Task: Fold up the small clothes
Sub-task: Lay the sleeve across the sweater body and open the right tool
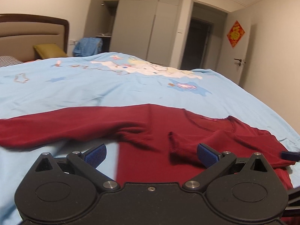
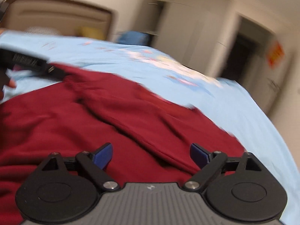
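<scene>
Both pairs of blue pads stand spread wide with nothing between them. The left gripper (image 1: 151,155) hangs over the near left edge of the shirt (image 1: 150,123), one pad above blue sheet (image 1: 75,90), the other above red cloth. The right gripper (image 2: 151,156) sits low over the shirt's right half, red fabric filling the gap between its pads (whether they touch the cloth I cannot tell, as this view is blurred).

The shirt is a dark red long-sleeved top lying on the bed, neckline away from the cameras, one sleeve stretched far out to the left, the other doubled back across the chest with its cuff near the middle.

It looks a light, soft knit: limp, prone to wrinkle and sag, likely to drag on the sheet rather than slide. Best taken by pinching edges where layers are thick, at the shoulder seam, the cuff or the hem, both sides lifted together so the body stays flat.
</scene>
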Demonstrator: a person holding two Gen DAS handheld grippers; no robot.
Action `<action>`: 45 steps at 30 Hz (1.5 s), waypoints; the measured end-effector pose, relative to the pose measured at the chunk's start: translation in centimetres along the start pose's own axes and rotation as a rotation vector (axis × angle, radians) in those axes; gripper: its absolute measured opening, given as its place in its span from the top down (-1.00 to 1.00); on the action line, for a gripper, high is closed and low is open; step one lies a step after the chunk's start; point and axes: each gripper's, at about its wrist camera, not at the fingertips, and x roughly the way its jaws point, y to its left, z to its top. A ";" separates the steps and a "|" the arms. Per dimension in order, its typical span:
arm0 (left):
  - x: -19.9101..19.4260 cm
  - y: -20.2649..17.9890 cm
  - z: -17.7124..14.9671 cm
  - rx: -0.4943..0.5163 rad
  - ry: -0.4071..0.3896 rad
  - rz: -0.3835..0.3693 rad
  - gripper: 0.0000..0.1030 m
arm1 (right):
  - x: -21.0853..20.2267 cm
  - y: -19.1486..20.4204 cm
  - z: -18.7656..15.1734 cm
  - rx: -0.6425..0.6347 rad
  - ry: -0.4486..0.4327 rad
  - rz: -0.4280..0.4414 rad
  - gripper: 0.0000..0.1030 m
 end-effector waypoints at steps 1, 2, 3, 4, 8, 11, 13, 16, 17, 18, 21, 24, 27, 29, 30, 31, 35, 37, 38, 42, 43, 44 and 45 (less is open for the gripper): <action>1.0 -0.6 0.2 0.017 0.007 -0.002 -0.99 | -0.5 -1.5 -0.6 0.079 -0.002 -0.025 -0.83; 1.9 -1.0 0.3 0.032 0.013 0.007 -0.99 | -0.9 -3.1 -1.2 0.164 -0.003 -0.041 -0.85; 2.7 -1.5 0.5 0.044 0.013 0.020 -0.99 | -1.3 -4.7 -1.9 0.250 -0.001 -0.052 -0.85; 3.4 -1.8 0.6 0.052 0.008 0.029 -0.99 | -1.5 -6.1 -2.5 0.325 0.003 -0.064 -0.85; 6.1 -2.2 0.4 0.070 0.027 0.060 -0.99 | -2.1 -10.7 -4.4 0.559 0.023 -0.075 -0.78; 7.7 -1.7 -0.4 0.055 0.080 0.090 -0.99 | -1.6 -12.6 -4.9 0.658 0.014 -0.069 -0.59; 8.3 -1.0 -1.0 0.029 0.109 0.101 -0.99 | -1.1 -13.5 -5.2 0.694 0.005 -0.070 -0.47; 8.3 -0.1 -1.7 -0.018 0.108 0.109 -0.99 | 0.8 -13.9 -5.1 0.727 0.034 -0.082 -0.06; 8.2 0.1 -1.8 -0.030 0.104 0.110 -0.99 | 1.0 -13.9 -5.0 0.730 0.048 -0.091 0.23; 8.2 0.3 -1.9 -0.041 0.100 0.103 -0.99 | 1.3 -13.6 -5.1 0.734 0.053 -0.082 0.36; 8.1 0.7 -2.0 -0.062 0.094 0.090 -0.99 | 0.9 -13.4 -5.2 0.765 0.043 -0.092 0.63; 8.2 0.7 -2.0 -0.061 0.093 0.091 -0.99 | 1.0 -14.0 -6.2 0.868 0.043 -0.090 0.68; 8.3 0.5 -2.1 -0.048 0.094 0.098 -0.99 | 1.3 -14.2 -7.2 0.905 0.047 -0.085 0.69; 8.3 0.5 -2.1 -0.048 0.093 0.098 -0.99 | 1.3 -13.8 -7.1 0.889 0.044 -0.092 0.69; 8.4 0.5 -2.1 -0.049 0.094 0.098 -0.99 | 1.2 -13.7 -7.0 0.880 0.040 -0.086 0.69; 8.4 0.5 -2.1 -0.050 0.094 0.097 -0.99 | 0.9 -13.6 -6.9 0.874 0.037 -0.079 0.65; 8.2 0.8 -2.1 -0.068 0.087 0.084 -0.99 | -1.2 -13.2 -6.6 0.837 0.035 -0.049 0.14; 7.8 1.6 -1.9 -0.109 0.076 0.051 -0.99 | -2.8 -12.6 -6.7 0.803 0.026 -0.007 -0.14; 7.5 2.2 -1.8 -0.138 0.077 0.024 -0.99 | -3.8 -12.1 -6.6 0.782 0.023 0.017 -0.26; 4.7 4.7 -1.3 -0.233 0.112 -0.058 -0.99 | -7.6 -9.7 -6.9 0.663 0.028 0.107 -0.58; 3.6 5.2 -1.3 -0.233 0.119 -0.062 -0.99 | -8.5 -9.0 -7.1 0.639 0.028 0.125 -0.65; 2.4 5.6 -1.3 -0.217 0.125 -0.065 -0.99 | -9.5 -8.2 -7.3 0.621 0.026 0.144 -0.69; 1.1 6.0 -1.4 -0.191 0.129 -0.068 -0.99 | -10.3 -7.4 -7.6 0.605 0.025 0.166 -0.71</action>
